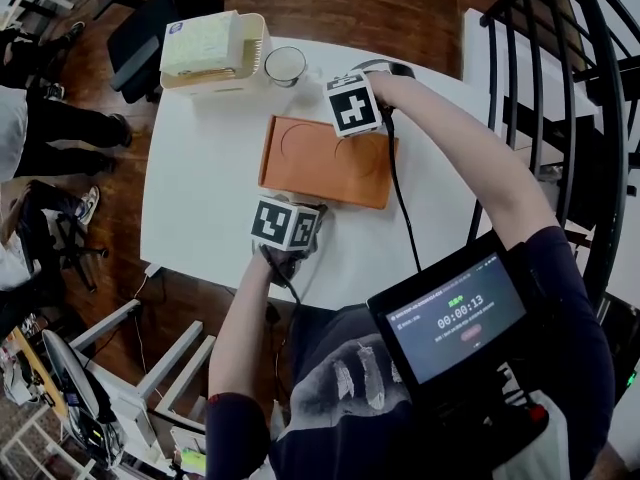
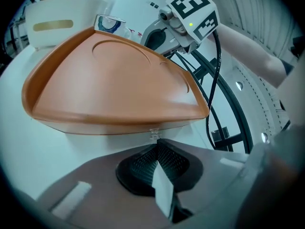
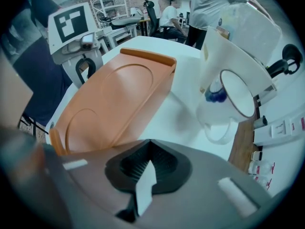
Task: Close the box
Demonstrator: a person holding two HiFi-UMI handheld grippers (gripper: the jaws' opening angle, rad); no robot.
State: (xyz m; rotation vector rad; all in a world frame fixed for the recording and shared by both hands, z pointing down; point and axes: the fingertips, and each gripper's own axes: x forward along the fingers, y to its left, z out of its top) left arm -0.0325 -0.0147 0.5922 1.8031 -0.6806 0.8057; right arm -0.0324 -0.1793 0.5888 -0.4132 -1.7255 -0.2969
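A flat orange box [image 1: 325,161] with round imprints on its lid lies on the white table [image 1: 200,198]. The lid rests down on the base along the near edge [image 2: 114,120]. My left gripper [image 1: 297,208] is shut at the middle of that near edge, its tips [image 2: 155,138] just short of the rim by a small clear tab. My right gripper [image 1: 340,120] is shut over the box's far right corner, with the box [image 3: 114,99] lying left of its tips [image 3: 150,143]. Neither pair of jaws holds anything.
A cream container [image 1: 213,50] with papers and a clear cup [image 1: 285,65] stand at the table's far edge; the cup [image 3: 228,99] is close on my right gripper's right. A black cable [image 1: 405,218] crosses the table. A dark railing [image 1: 560,78] stands right, people left.
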